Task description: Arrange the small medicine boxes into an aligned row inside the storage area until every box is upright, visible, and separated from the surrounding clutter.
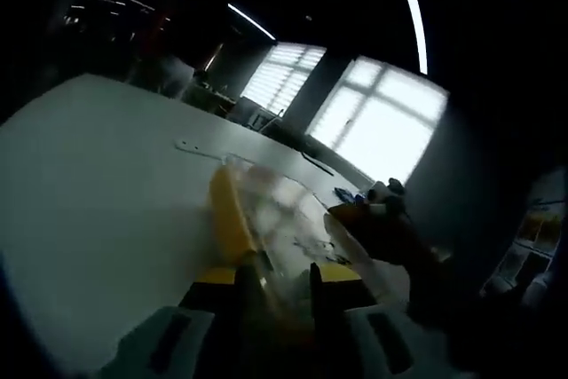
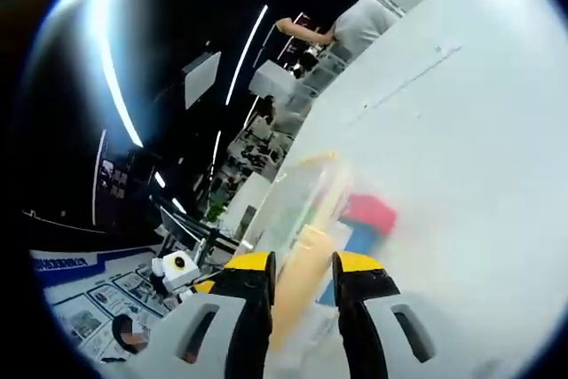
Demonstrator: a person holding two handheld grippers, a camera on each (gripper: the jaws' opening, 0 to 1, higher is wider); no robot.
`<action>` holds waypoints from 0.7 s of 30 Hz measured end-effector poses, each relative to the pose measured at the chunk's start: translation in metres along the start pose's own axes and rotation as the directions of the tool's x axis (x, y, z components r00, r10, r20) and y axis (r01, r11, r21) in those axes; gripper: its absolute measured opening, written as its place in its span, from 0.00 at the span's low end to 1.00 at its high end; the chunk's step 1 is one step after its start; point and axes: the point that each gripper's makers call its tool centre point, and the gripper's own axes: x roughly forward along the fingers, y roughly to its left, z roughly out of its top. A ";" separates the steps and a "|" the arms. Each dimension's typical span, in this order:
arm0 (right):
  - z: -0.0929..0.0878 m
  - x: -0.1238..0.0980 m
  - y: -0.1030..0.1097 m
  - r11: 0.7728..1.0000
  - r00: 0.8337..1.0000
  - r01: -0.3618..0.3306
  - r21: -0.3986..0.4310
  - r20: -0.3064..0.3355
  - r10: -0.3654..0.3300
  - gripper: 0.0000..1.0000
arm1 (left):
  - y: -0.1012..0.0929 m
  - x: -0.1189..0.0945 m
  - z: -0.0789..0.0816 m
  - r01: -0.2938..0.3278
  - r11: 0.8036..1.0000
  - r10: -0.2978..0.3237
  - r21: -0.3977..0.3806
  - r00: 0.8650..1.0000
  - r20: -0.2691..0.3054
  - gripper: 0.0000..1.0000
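I had both tools, left tool point(image 1: 284, 277) and right tool point(image 2: 302, 272), clenched on the clear bin's point(image 2: 306, 193) yellow rim, probably to steady it on the table point(image 2: 470, 130).

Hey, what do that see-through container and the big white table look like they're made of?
The container looks like clear plastic: the red box shows through its wall, and its yellow rim also looks plastic, though motion blur leaves that open. The table looks like a smooth matt white laminate; it is even and shows no grain.
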 end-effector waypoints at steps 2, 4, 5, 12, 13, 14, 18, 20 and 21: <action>0.002 0.003 0.000 1.000 1.000 -0.005 0.006 -0.011 0.005 0.24 | -0.002 -0.002 -0.003 -0.008 1.000 0.008 0.006 1.000 0.001 0.29; 0.005 0.006 -0.001 1.000 1.000 -0.007 0.009 -0.018 0.007 0.24 | -0.006 -0.003 -0.006 -0.019 1.000 0.019 0.011 1.000 0.005 0.29; 0.006 0.008 -0.003 1.000 1.000 -0.009 0.011 -0.022 0.009 0.24 | -0.007 -0.004 -0.007 -0.024 1.000 0.024 0.011 1.000 0.005 0.29; 0.015 0.016 -0.006 0.999 0.999 -0.033 0.041 0.003 0.033 0.24 | -0.019 -0.005 -0.017 -0.012 1.000 0.012 -0.003 1.000 0.026 0.30; 0.015 0.016 -0.005 0.998 0.999 -0.035 0.047 0.007 0.035 0.24 | -0.019 -0.005 -0.017 -0.008 1.000 0.008 -0.004 0.999 0.032 0.30; 0.016 0.017 -0.006 0.998 0.999 -0.040 0.051 0.012 0.039 0.24 | -0.019 -0.006 -0.017 0.002 1.000 -0.002 -0.007 0.999 0.039 0.30; 0.014 0.016 -0.008 0.996 0.999 -0.044 0.079 0.022 0.043 0.26 | -0.018 -0.006 -0.016 0.028 0.999 -0.027 -0.016 0.998 0.052 0.31; 0.010 0.016 -0.007 0.994 0.999 -0.044 0.098 0.026 0.041 0.27 | -0.020 -0.006 -0.015 0.037 0.999 -0.038 0.007 0.998 0.057 0.32; 0.009 0.016 -0.007 0.994 0.999 -0.043 0.100 0.022 0.041 0.29 | -0.019 -0.006 -0.014 0.046 0.998 -0.048 0.037 0.997 0.055 0.33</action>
